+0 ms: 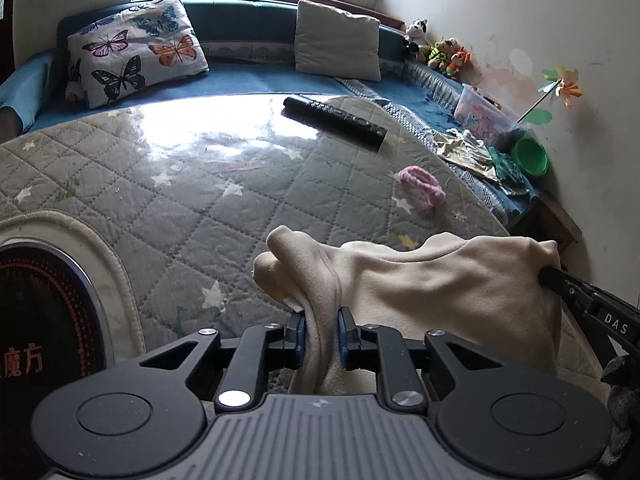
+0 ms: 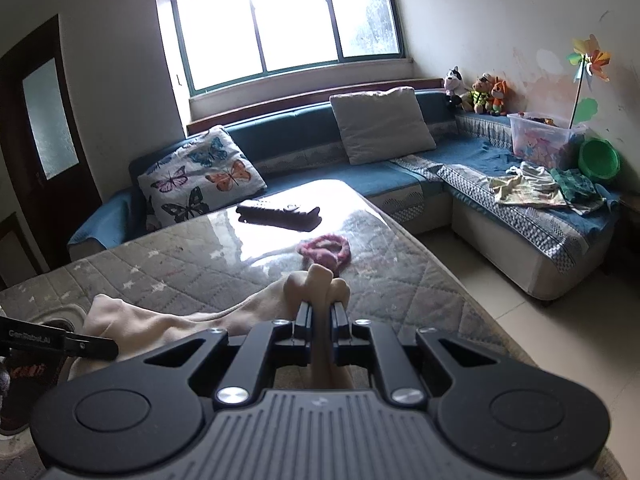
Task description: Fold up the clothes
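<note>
Gripping is seen on both sides: the left gripper [image 1: 322, 322] is angled steeply down at the table [image 1: 168, 184], jaws narrow and clamped on a bunched fold of the cream garment [image 1: 440, 280], blue pads [image 1: 342, 330] pressed against the cloth on either side. The right gripper [image 2: 321, 314] is tilted down less steeply, jaws nearly shut on another pinch of the same garment [image 2: 180, 320], with a knob of cloth pushed up past the fingertips. The garment is stretched between the two grippers, low over the near part of the quilted table cover; whether its underside is touching the cover cannot be told. In the left view the right gripper's [image 1: 550, 274] black tip is seen at the far right, buried in the cloth edge. In the right view the left gripper [image 2: 112, 348] is seen at the lower left as a black bar against the cloth. Only the left view shows the dark round heater [image 1: 36, 320] set into the table at the left. Only the right view shows the dark door [image 2: 40, 132], the full window [image 2: 284, 20] and the tiled floor [image 2: 540, 340]. Both views show the remote [image 1: 336, 122] and the pink ring [image 1: 420, 184] lying on the table beyond the garment, well apart from it, and the blue sofa [image 2: 400, 176] with the butterfly pillow [image 2: 196, 176] behind.
</note>
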A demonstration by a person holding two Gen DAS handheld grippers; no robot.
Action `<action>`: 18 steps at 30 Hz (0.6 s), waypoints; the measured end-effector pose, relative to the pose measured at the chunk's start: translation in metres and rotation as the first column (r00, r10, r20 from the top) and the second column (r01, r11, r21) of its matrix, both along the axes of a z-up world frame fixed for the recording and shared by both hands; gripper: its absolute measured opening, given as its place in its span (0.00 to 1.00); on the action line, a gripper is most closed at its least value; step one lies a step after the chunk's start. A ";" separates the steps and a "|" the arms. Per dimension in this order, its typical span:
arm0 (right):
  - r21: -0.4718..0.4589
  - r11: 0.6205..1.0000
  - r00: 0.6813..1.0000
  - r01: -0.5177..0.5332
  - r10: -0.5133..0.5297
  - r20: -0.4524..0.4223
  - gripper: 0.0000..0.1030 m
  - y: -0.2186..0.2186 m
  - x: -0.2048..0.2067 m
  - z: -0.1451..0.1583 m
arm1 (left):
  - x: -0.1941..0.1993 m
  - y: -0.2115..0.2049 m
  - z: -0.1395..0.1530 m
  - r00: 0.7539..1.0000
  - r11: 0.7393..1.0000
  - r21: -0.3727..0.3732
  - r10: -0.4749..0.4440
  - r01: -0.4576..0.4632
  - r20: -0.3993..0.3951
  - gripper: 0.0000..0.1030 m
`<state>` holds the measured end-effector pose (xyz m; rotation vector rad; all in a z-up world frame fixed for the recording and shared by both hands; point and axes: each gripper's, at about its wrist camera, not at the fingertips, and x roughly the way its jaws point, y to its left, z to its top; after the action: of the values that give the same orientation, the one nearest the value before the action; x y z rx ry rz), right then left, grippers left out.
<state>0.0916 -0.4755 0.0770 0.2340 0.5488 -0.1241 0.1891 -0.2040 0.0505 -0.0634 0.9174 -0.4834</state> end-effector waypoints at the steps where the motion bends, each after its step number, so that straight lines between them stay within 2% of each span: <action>1: 0.001 1.000 1.000 0.002 -0.002 -0.003 0.08 0.000 0.000 -0.001 | 0.001 0.000 -0.001 1.000 1.000 0.002 0.002 -0.002 -0.001 0.20; 7: -0.011 1.000 1.000 0.016 -0.016 -0.024 0.09 -0.001 0.003 -0.007 | 0.000 0.004 -0.005 1.000 1.000 0.024 0.012 -0.012 -0.002 0.23; 10: -0.007 1.000 1.000 0.018 -0.018 -0.021 0.11 -0.002 0.000 -0.008 | -0.001 0.005 -0.005 1.000 0.999 0.046 0.021 -0.021 0.005 0.27; 14: -0.009 1.000 1.000 -0.001 0.000 -0.024 0.12 0.002 -0.003 -0.007 | -0.006 0.009 -0.004 1.000 0.998 0.054 0.027 -0.027 0.014 0.39; 18: -0.007 0.999 0.999 -0.039 0.039 -0.025 0.19 0.013 -0.011 -0.009 | -0.014 0.011 -0.006 1.000 0.998 0.066 0.015 -0.016 0.022 0.40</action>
<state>0.0805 -0.4630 0.0681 0.2141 0.5769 -0.0914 0.1755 -0.1926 0.0445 -0.0056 0.9108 -0.4381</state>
